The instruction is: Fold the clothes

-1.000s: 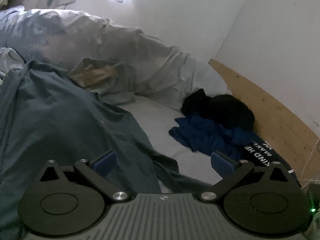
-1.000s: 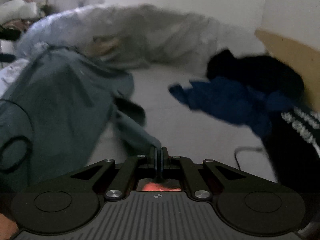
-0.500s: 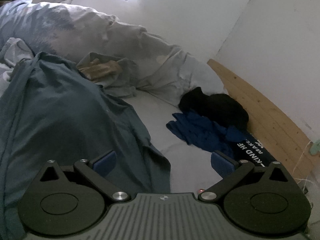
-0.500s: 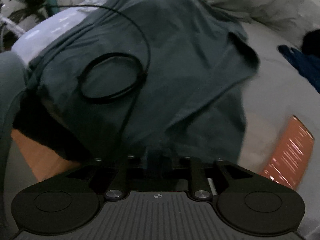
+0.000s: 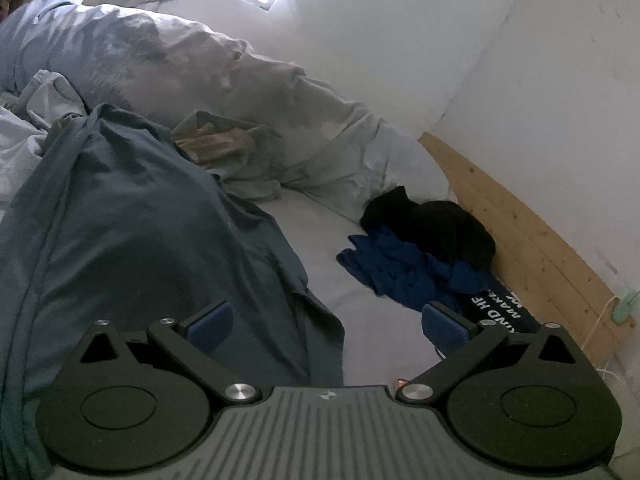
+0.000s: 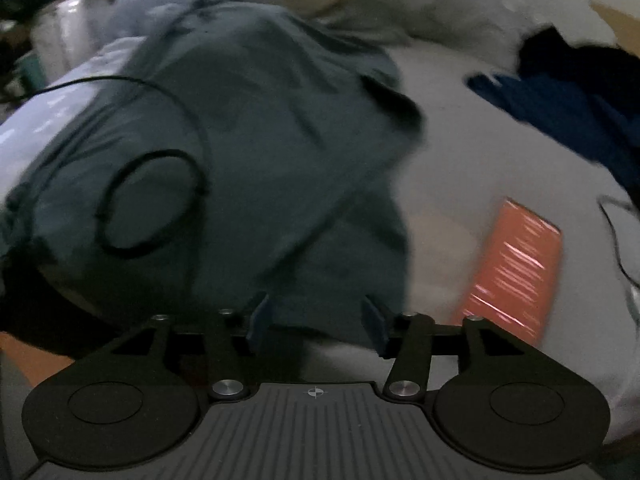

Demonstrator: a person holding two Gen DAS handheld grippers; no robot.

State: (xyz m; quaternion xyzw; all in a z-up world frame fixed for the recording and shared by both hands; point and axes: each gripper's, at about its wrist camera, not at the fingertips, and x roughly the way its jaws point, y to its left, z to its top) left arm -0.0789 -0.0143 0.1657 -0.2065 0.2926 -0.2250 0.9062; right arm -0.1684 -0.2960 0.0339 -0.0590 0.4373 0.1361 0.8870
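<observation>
A teal-grey shirt (image 5: 132,232) lies spread over the left side of the bed; it also fills the middle of the right wrist view (image 6: 256,152). My left gripper (image 5: 326,322) is wide open and empty, hovering above the shirt's lower hem. My right gripper (image 6: 318,322) is partly open, its blue pads apart just over the shirt's near edge, holding nothing. A black cable loop (image 6: 148,204) lies on the shirt.
A blue garment (image 5: 404,268) and a black one (image 5: 436,228) are heaped by the wooden bed frame (image 5: 520,220). A rumpled duvet (image 5: 224,80) lies at the back. An orange flat object (image 6: 516,268) lies on the sheet at right.
My right gripper was shut on the shirt's edge, carried it over leftward, and has now opened and let it go. The left gripper stayed open and rose slightly.
</observation>
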